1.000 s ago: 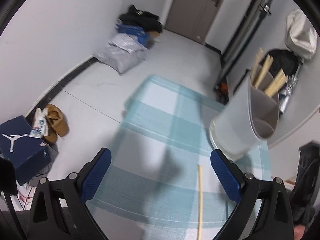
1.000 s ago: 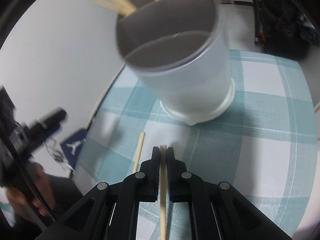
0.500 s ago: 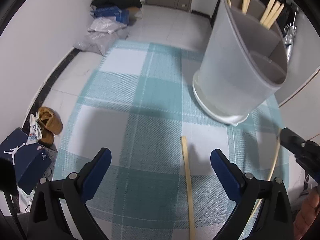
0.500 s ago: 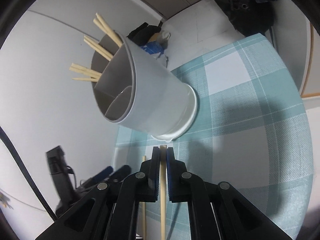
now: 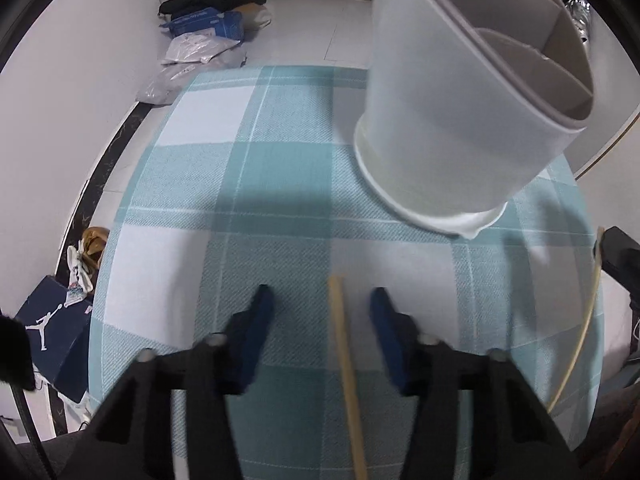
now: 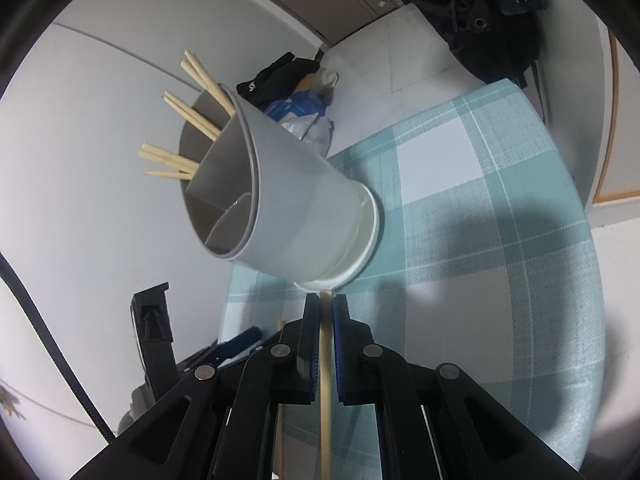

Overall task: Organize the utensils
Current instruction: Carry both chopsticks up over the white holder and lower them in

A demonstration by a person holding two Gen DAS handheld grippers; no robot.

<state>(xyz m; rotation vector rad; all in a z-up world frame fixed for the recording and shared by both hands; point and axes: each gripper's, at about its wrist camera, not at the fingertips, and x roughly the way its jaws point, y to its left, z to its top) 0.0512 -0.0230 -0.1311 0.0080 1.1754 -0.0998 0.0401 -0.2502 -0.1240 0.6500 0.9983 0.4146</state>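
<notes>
A grey divided utensil holder (image 5: 472, 120) stands on a teal checked tablecloth (image 5: 280, 184); in the right wrist view the holder (image 6: 292, 216) has several wooden chopsticks (image 6: 188, 116) sticking out of its far compartment. One chopstick (image 5: 346, 368) lies on the cloth between the blue pads of my left gripper (image 5: 322, 308), which is open around it without touching. My right gripper (image 6: 326, 304) is shut on another chopstick (image 6: 325, 380) and holds it just in front of the holder's base. That held chopstick (image 5: 580, 332) shows at the right of the left wrist view.
The table's edge curves round at left and front. Below on the floor are a blue shoe box (image 5: 52, 332), shoes (image 5: 90, 248), and bags and dark clothes (image 5: 208, 20) by a door. A dark backpack (image 6: 488, 28) hangs at the far right.
My left gripper moved forward and down over the lying chopstick, and its jaws narrowed around it. My right gripper stays shut on its chopstick, slightly nearer the holder.
</notes>
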